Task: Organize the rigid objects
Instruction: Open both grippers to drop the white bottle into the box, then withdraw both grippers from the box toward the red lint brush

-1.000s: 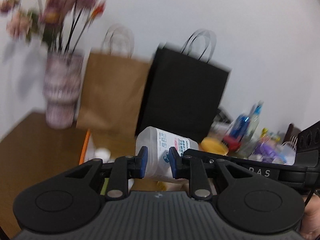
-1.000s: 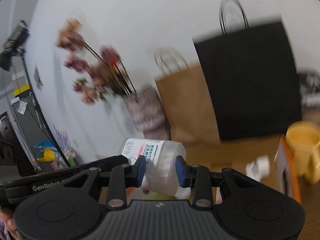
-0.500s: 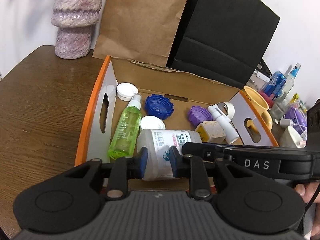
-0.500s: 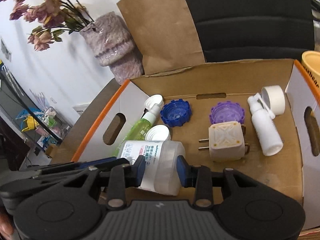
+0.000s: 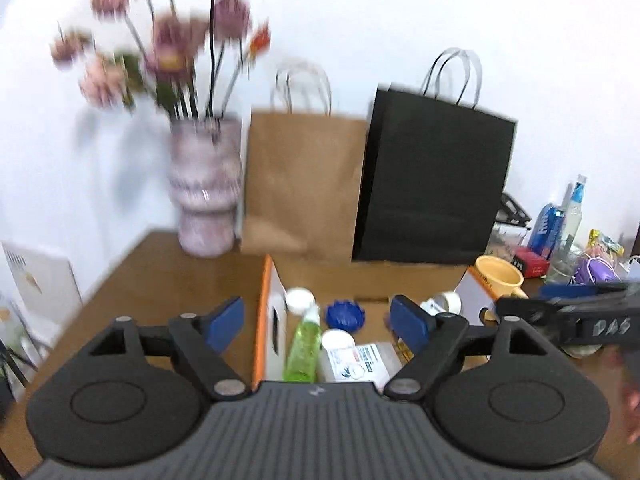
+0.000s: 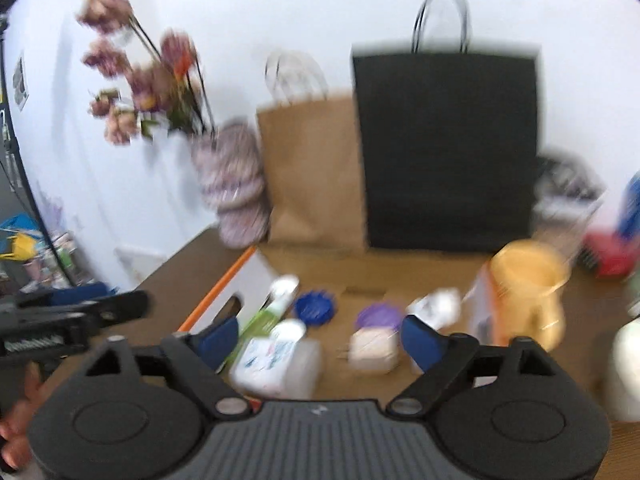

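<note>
A clear plastic bottle with a white label [image 5: 360, 360] lies on its side in the cardboard box [image 5: 269, 320], next to a green spray bottle [image 5: 305, 346], a blue cap [image 5: 345, 314] and a white cap [image 5: 299, 299]. In the right wrist view the bottle [image 6: 276, 364] lies beside a beige plug block [image 6: 374, 350] and a purple cap [image 6: 378, 315]. My left gripper [image 5: 320, 322] is open and empty above the box. My right gripper [image 6: 320, 336] is open and empty too.
A brown paper bag [image 5: 300, 184] and a black bag [image 5: 432, 184] stand behind the box. A vase of flowers [image 5: 204, 188] stands at back left. A yellow cup [image 5: 498, 280] and several bottles [image 5: 560, 228] crowd the right side of the wooden table [image 5: 160, 280].
Both grippers let go of the clear bottle, which now lies in the box. Both opened wide and pulled back and up, so the views tilted up towards the wall.
</note>
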The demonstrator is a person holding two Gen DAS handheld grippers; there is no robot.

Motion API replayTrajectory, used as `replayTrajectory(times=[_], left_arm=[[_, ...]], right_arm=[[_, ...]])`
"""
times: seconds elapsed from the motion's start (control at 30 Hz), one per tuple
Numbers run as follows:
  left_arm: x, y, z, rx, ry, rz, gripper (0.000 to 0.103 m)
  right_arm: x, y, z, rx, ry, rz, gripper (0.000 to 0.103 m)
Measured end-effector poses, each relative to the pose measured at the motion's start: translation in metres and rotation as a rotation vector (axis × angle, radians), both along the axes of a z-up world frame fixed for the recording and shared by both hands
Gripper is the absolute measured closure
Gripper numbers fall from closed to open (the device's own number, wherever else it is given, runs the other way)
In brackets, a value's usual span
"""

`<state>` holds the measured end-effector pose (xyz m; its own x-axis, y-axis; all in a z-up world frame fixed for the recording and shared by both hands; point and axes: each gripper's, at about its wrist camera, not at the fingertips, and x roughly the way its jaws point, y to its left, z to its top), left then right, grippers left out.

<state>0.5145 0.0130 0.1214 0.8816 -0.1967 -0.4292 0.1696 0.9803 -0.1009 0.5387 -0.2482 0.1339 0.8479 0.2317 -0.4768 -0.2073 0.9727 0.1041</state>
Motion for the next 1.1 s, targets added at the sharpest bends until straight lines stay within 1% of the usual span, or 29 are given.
replayTrajectory(times=[0.07, 0.13, 0.2, 0.27, 0.33, 0.43, 0.53, 0.67, 0.8, 0.87, 0.97, 1.03, 1.1], left_arm=[[-0.024, 0.002, 0.013, -0.011, -0.037, 0.0, 0.018], [-0.046, 0.003, 0.024, -0.027, -0.076, 0.002, 0.016], [-0.07, 0.002, 0.032, -0.029, -0.135, 0.008, 0.013], [-0.094, -0.001, 0.038, -0.016, -0.201, 0.017, 0.011], [-0.118, -0.003, 0.042, 0.0, -0.258, 0.014, 0.009], [-0.144, -0.01, 0.044, 0.006, -0.304, -0.009, 0.008], [-0.165, -0.016, 0.046, 0.004, -0.316, -0.043, 0.008], [-0.191, -0.022, 0.047, 0.019, -0.351, -0.053, 0.008], [-0.218, -0.018, 0.047, -0.007, -0.356, -0.055, 0.008], [-0.237, -0.015, 0.045, -0.013, -0.356, -0.043, 0.007], [-0.269, -0.008, 0.039, -0.003, -0.361, -0.028, 0.004], [-0.294, -0.001, 0.03, -0.009, -0.388, -0.028, 0.0], [-0.32, 0.007, 0.019, -0.018, -0.411, -0.04, 0.0]], right_arm=[[-0.025, -0.009, 0.013, -0.029, -0.045, -0.021, 0.008], [-0.048, -0.019, 0.022, -0.032, -0.082, -0.04, 0.008], [-0.073, -0.027, 0.028, -0.031, -0.131, -0.055, 0.008], [-0.099, -0.033, 0.031, -0.035, -0.203, -0.064, 0.006], [-0.124, -0.034, 0.031, -0.055, -0.27, -0.078, 0.001], [-0.154, -0.033, 0.029, -0.083, -0.336, -0.086, 0.0], [-0.176, -0.032, 0.027, -0.084, -0.357, -0.086, 0.0], [-0.203, -0.031, 0.023, -0.071, -0.37, -0.091, 0.0], [-0.233, -0.031, 0.02, -0.059, -0.389, -0.096, 0.0], [-0.253, -0.03, 0.016, -0.049, -0.404, -0.092, 0.0], [-0.289, -0.028, 0.005, -0.034, -0.417, -0.076, 0.0], [-0.313, -0.026, -0.007, -0.034, -0.429, -0.058, 0.0], [-0.336, -0.025, -0.02, -0.035, -0.442, -0.048, 0.0]])
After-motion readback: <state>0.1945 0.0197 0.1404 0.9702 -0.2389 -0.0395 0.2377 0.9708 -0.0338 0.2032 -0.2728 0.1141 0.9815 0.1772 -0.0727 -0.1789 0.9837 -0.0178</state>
